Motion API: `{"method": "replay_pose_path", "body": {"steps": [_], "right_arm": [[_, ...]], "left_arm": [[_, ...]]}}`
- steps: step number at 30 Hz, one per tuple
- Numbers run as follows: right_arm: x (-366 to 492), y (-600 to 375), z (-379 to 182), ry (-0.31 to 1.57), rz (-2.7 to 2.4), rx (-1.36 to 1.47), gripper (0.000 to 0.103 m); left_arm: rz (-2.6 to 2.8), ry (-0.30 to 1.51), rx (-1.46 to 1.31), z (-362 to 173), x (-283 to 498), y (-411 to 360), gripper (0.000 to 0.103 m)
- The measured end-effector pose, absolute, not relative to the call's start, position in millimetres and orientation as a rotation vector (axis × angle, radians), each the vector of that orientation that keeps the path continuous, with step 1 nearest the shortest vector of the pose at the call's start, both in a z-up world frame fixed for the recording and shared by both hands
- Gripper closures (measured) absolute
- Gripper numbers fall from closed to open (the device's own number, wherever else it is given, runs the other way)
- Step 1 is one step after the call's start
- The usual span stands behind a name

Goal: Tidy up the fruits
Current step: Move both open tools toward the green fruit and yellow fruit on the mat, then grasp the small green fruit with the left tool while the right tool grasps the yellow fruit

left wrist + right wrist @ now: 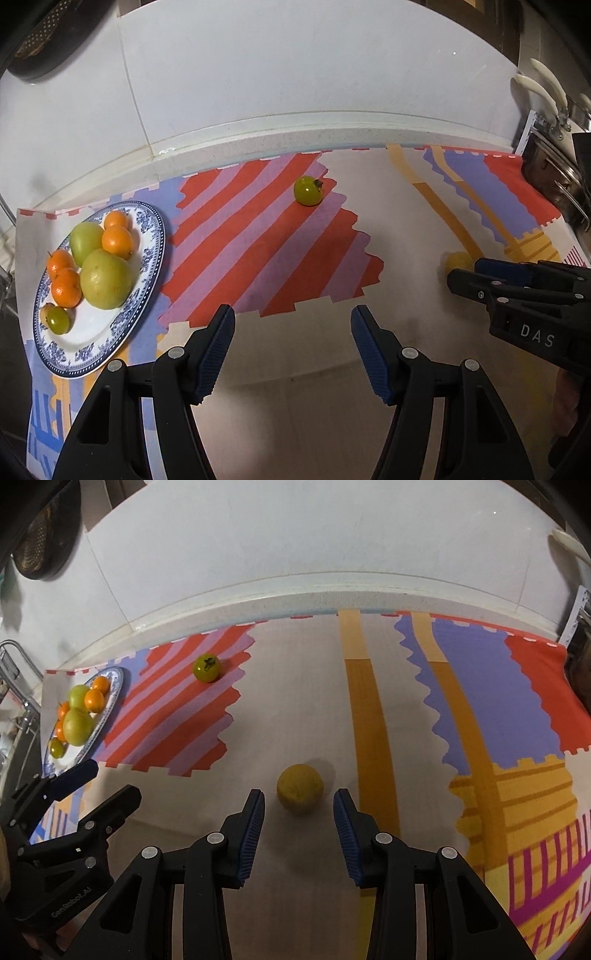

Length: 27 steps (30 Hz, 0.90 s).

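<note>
My right tool (pixel 299 812) wide, yellow fruit (pixel 300 788) just ahead of tips, untouched — left tool (pixel 293 326) wide, empty. Green fruit (pixel 307 190) loose; plate (pixel 149 266) loaded.

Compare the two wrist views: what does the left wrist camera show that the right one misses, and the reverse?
Only the left wrist view shows the cream-handled utensils and the metal pot at the far right. Only the right wrist view shows the yellow fruit in full, lying between the open fingers of the right gripper, and the wire rack. Both show the blue-patterned plate of fruit, the loose green tomato, the patterned mat and the open left gripper.
</note>
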State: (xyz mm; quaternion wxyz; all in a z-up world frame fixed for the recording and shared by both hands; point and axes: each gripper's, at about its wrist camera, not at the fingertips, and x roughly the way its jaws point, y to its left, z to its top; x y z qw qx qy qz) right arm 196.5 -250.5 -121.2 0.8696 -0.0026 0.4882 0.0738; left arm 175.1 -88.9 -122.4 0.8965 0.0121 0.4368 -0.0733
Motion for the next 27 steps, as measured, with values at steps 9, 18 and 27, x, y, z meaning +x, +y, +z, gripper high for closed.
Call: {"method": "replay_pose_path", "body": {"steps": [9, 18, 27], "right_arm": [[205, -249, -128, 1.036, 0.157, -0.010, 0.071], [206, -249, -128, 1.027, 0.168, -0.010, 0.074], [215, -246, -117, 0.973, 0.167, -0.003, 0.074]], "left_arm": [[-0.153, 0.904, 0.035, -125, 187, -91, 0.038], [-0.174, 0.889, 0.044, -123, 194, -93, 0.038], [-0.242, 0.820, 0.073, -111, 220, -95, 0.038]]}}
